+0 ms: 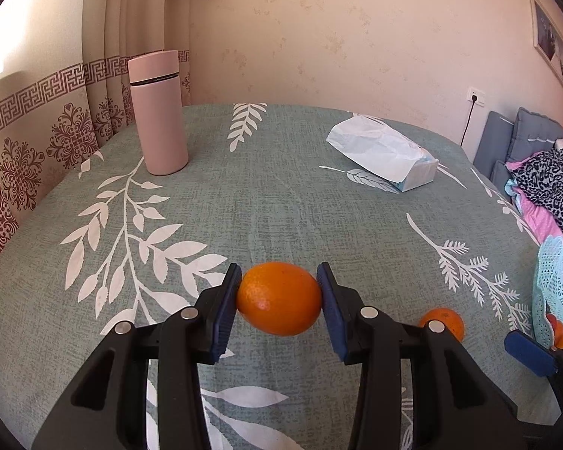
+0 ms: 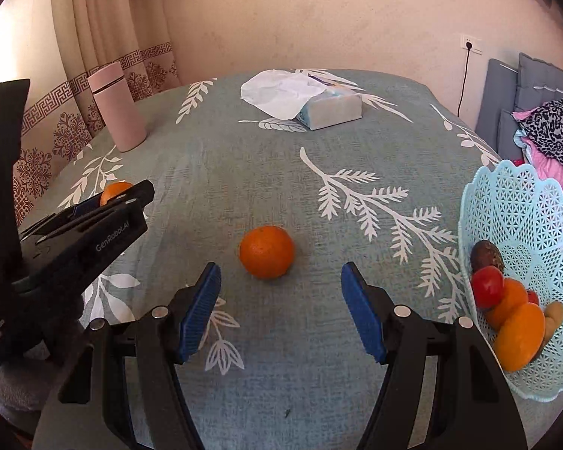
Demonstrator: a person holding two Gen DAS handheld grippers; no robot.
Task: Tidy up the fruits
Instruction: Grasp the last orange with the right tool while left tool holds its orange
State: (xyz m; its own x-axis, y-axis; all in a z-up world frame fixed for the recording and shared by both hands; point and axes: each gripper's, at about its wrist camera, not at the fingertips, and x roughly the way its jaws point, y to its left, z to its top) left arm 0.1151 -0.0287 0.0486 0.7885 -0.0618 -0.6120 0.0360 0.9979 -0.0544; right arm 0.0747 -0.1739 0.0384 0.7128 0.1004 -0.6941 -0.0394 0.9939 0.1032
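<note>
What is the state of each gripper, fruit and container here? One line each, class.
left gripper: shut on the held orange.
right gripper: open, holding nothing.
loose orange: resting on the tablecloth.
basket: tilted, holding fruit.
pink flask: upright, lid on.
tissue pack: tissue sticking out.

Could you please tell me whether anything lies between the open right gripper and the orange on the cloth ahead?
Nothing: right wrist view shows bare tablecloth between right gripper and orange.

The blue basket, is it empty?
No, the blue basket holds several fruits, red and orange ones among them.
</note>
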